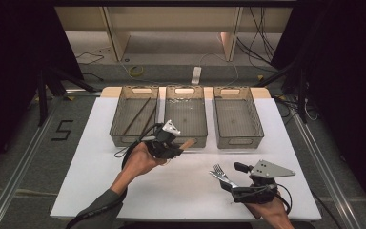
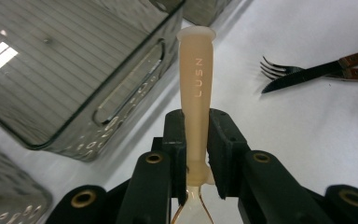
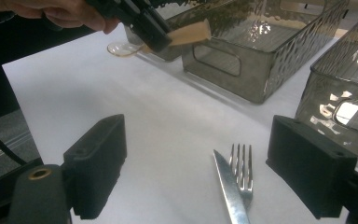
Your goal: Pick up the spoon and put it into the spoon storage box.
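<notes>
Spoon (image 2: 196,74) sits clamped in our left tongs (image 2: 196,154), handle pointing toward the middle bin (image 1: 186,117); right tongs (image 3: 205,172) gape wide over fork (image 3: 241,163) and knife (image 3: 229,186).

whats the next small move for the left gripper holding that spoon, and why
Probably carry it forward over the middle bin and open there. The left gripper is shut on the pale plastic spoon, held just short of that bin's near wall; the chopsticks lie in the left bin, so sorting seems under way. The right gripper is open over the fork and knife.
</notes>
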